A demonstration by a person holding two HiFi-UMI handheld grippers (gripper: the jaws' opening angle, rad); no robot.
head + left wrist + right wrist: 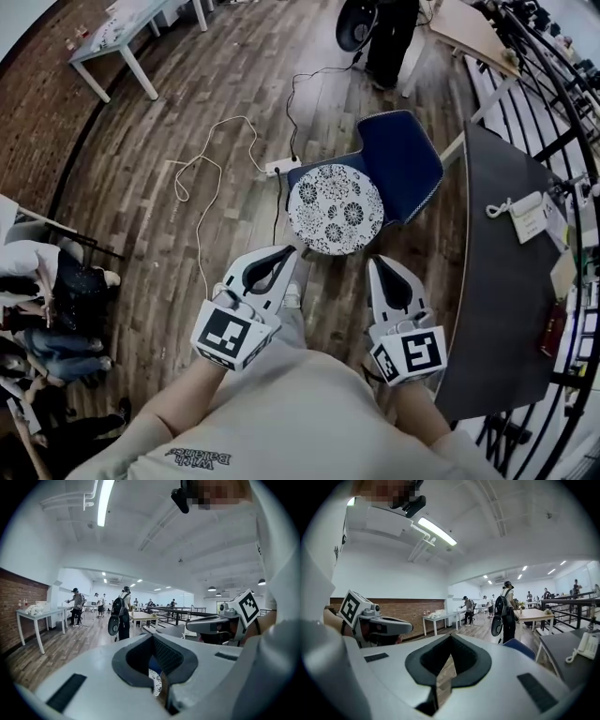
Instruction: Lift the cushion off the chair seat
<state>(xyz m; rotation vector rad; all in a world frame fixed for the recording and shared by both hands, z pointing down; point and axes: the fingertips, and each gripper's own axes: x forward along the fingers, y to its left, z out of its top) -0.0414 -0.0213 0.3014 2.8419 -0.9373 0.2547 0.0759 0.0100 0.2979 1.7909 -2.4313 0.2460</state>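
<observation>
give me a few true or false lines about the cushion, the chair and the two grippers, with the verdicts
1. The round patterned cushion lies on the seat of the blue chair. True.
2. The left gripper is clamped on the cushion. False: its jaws are together with nothing between them, and the cushion lies ahead of it on the seat.
3. The right gripper has its jaws together and holds nothing. True.
4. The white power strip sits on the chair seat. False: it lies on the wood floor, just left of the chair, with its cables trailing across the boards.
</observation>
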